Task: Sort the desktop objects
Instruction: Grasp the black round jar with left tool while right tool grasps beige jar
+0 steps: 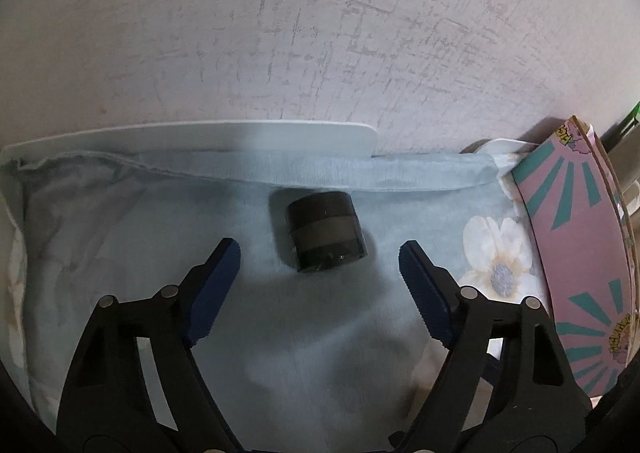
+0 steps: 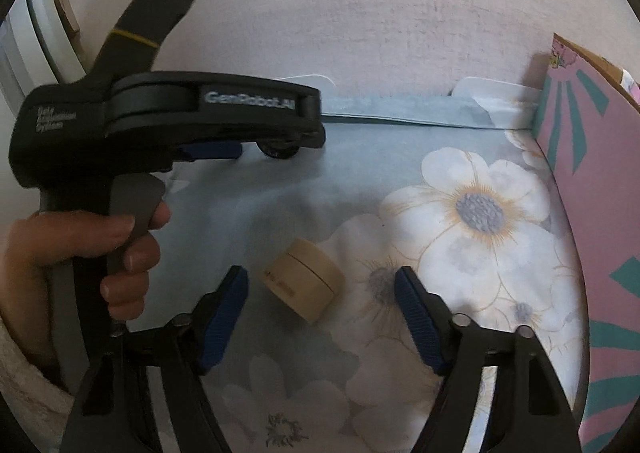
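Note:
A small black round jar [image 1: 326, 235] lies on the pale blue cloth near the wall. My left gripper [image 1: 319, 253] is open, its blue pads on either side of the jar and just short of it. A beige round jar [image 2: 304, 284] lies tilted on the flowered cloth. My right gripper [image 2: 321, 279] is open around it, the jar closer to the left pad. The left gripper's body [image 2: 168, 121] shows from the side in the right wrist view, held by a hand [image 2: 80, 253]; the black jar [image 2: 279, 151] peeks out under its tip.
A pink and teal box [image 1: 576, 253] stands at the right edge of the cloth; it also shows in the right wrist view [image 2: 592, 189]. A white board [image 1: 240, 137] leans along the textured wall [image 1: 320, 33]. The blue cloth's folded hem [image 1: 360, 177] runs behind the black jar.

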Motion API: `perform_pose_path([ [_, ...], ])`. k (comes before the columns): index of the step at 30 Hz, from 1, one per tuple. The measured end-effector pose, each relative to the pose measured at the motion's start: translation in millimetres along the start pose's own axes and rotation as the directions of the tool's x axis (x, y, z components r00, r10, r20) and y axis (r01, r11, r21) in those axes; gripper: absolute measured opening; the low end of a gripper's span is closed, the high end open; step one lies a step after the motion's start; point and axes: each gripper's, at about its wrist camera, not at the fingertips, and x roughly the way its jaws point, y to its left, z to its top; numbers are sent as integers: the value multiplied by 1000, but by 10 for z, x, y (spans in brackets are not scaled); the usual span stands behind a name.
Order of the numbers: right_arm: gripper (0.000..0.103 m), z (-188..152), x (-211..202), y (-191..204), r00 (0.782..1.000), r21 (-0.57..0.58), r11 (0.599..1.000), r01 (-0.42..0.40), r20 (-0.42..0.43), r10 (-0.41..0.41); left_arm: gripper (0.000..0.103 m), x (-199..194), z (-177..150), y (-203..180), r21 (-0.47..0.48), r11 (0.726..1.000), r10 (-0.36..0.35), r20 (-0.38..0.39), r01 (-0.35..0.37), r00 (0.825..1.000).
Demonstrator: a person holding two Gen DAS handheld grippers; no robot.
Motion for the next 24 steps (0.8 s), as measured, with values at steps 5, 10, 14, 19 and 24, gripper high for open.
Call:
perform_pose_path([
  [5, 45, -28, 9, 85, 999, -62, 998, 34, 12, -33, 57, 8, 18, 5, 0, 1000, 18, 16, -18, 1000],
  [10, 39, -50, 8, 185, 999, -116, 992, 40, 7, -39, 32, -9, -5, 48, 21, 1000, 19, 21, -19, 1000],
  [14, 39, -54, -46, 202, 999, -122, 992, 36, 17, -34, 32, -49, -31, 88, 16, 1000, 23, 22, -23, 1000],
  [19, 39, -25, -134, 197, 1000, -129, 991, 28, 6, -27, 32, -186, -60, 93, 1, 1000, 22, 19, -22, 1000],
  [24, 39, 118, -493, 103, 1000, -101, 995, 16, 17, -15, 32, -522, -92, -33, -2, 1000, 23, 30, -23, 999],
])
